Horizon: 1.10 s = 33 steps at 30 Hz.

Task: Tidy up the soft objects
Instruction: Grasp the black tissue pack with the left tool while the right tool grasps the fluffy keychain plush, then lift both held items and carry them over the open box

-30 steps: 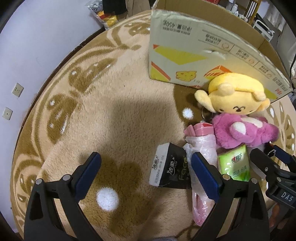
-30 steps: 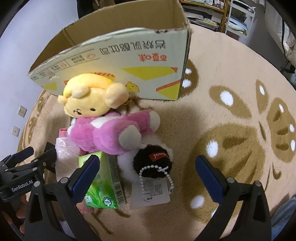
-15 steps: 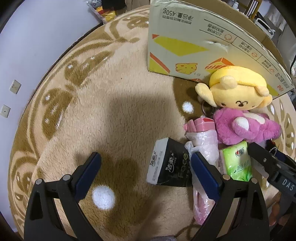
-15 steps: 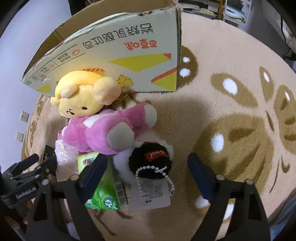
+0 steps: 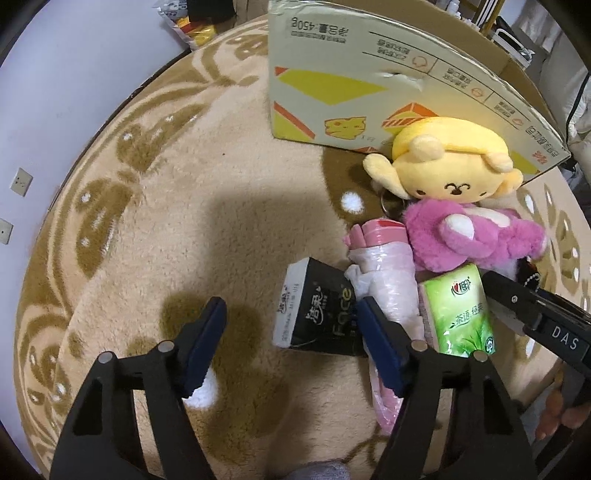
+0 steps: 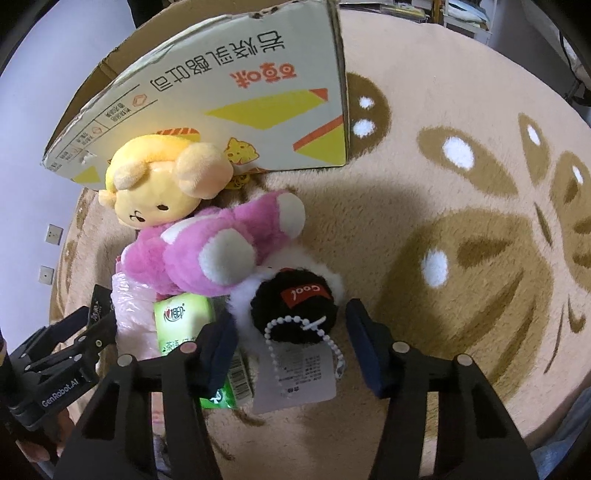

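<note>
A pile of soft things lies on the rug before a cardboard box [image 5: 369, 77] [image 6: 229, 96]: a yellow plush head [image 5: 454, 166] [image 6: 159, 188], a pink plush [image 5: 469, 236] [image 6: 207, 247], a black-and-white plush with a tag [image 6: 295, 302], a green tissue pack [image 5: 458, 310] [image 6: 177, 317], a pink bagged roll [image 5: 388, 280] and a black tissue pack [image 5: 317, 314]. My left gripper [image 5: 291, 328] is open, its jaws either side of the black pack. My right gripper [image 6: 291, 343] is open, its jaws either side of the black plush.
The round beige and brown rug [image 5: 184, 184] [image 6: 461, 184] spreads left of the pile in the left view and right of it in the right view. A white wall with sockets [image 5: 22, 181] borders the rug. Snack bags [image 5: 192, 29] lie at the far edge.
Both grippers have narrowed their openings and moved forward and down toward the pile. The objects have not moved.
</note>
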### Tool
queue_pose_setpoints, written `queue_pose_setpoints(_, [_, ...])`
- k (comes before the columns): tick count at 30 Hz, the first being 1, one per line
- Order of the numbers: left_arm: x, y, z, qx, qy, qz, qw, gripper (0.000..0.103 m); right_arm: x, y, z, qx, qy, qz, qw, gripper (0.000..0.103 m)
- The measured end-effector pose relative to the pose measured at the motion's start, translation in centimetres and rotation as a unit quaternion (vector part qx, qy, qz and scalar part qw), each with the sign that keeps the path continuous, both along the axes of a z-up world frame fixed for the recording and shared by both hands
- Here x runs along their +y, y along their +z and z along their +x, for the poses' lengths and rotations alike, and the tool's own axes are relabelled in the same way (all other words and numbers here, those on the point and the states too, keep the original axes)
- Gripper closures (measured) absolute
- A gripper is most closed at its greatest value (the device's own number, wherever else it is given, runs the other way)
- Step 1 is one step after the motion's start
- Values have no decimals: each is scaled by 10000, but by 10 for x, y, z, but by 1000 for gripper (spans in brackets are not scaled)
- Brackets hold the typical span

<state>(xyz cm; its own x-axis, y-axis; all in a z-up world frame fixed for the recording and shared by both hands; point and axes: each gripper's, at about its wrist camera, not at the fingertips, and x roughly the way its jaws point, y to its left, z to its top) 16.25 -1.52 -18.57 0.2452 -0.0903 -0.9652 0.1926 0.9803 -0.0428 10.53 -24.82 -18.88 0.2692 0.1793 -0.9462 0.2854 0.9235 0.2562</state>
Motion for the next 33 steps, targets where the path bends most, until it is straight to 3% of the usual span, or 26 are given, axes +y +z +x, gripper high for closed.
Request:
queue_pose_setpoints(5, [-6,4,0,4,-124,-86,9999,47,1,0,1,-17,100,0,9999,54])
queue_pose_setpoints(7, [-9,4,-1,-14,-208,-114,9997,57,4,-1,3,5,106,-69,9999,67])
queue_pose_setpoints(8, [-9,5,-2,-33,-251,-124,9996,60,6,0,3,14,105,-133,9999,68])
queue_pose_setpoints(15, [-24,17,-15,-291,-473,80,9984,68,1,-3,4,246,-215,346,9989,69])
queue_pose_setpoints(20, [-22,27,-22,-386,-393,16,9985,72,1,4,3,103,-76,195,9997,76])
queue_pose_setpoints(25, [-8,46,-31,-765,-297,137,9965,73,3,12,2,-43,-58,252,9997,80])
queue_pose_setpoints(28, [-6,58,-38,-947,-205,75,9953,82,6,24,-1,-228,21,146,9996,82])
queue_pose_setpoints(31, [-1,66,-45,-1099,-162,91,9938,83,5,44,-8,-527,132,-5,9985,98])
queue_pose_setpoints(33, [0,65,-41,-1073,-187,13,9941,84,7,54,-11,-708,183,-86,9973,100])
